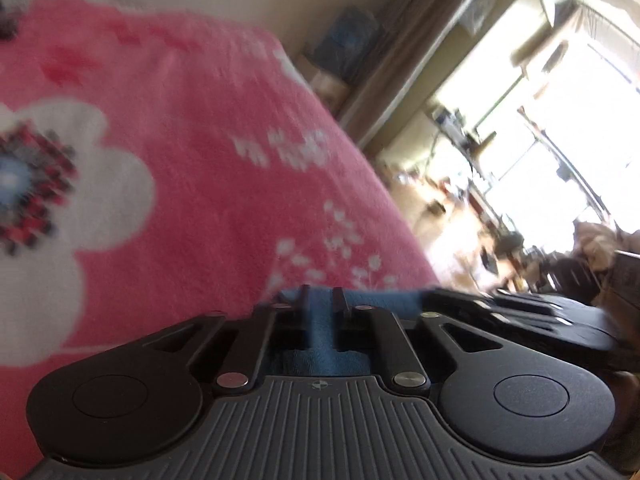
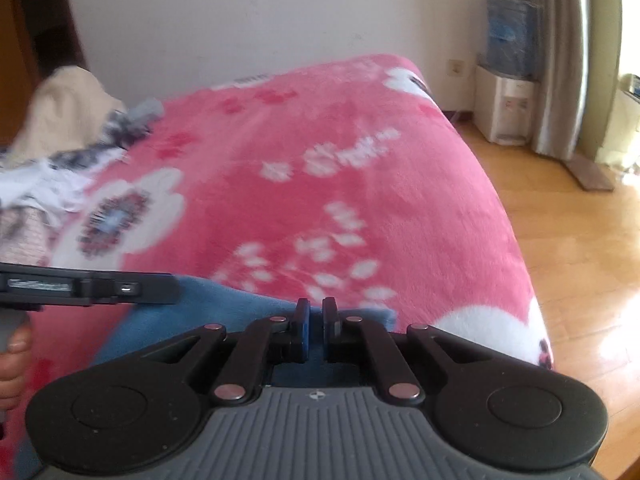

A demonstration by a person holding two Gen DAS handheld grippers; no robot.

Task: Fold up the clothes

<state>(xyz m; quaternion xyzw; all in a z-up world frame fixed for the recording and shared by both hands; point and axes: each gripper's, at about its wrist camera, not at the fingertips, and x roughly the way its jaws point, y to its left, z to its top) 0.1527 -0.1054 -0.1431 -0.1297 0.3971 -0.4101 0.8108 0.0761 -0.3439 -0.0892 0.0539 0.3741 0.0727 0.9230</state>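
left wrist view: left gripper (image 1: 322,300) low over the bed, frame blurred
left jaws: nearly together, blue garment (image 1: 320,336) clamped between the pads
garment position: bunched in and under the jaws, edge running right toward the right gripper (image 1: 520,312), which sits just beside it
bed cover: pink floral blanket (image 1: 208,168) fills the left and centre
background: bright window (image 1: 572,128) and cluttered shelving on the right, too blurred for detail

right wrist view: right gripper (image 2: 316,320) over the near edge of the bed
right jaws: pressed nearly together, thin blue fabric edge pinched between the pads
garment position: blue garment (image 2: 224,312) lies on the pink floral blanket (image 2: 320,184), spreading from the jaws to the lower left
left gripper (image 2: 88,288): enters from the left edge, over the garment; hand (image 2: 14,360) on its grip below
clothes pile (image 2: 60,152): white, grey and cream items at the far left of the bed, well apart from the garment
floor: wooden floor (image 2: 560,232) right of the bed, water dispenser (image 2: 506,96) by the wall
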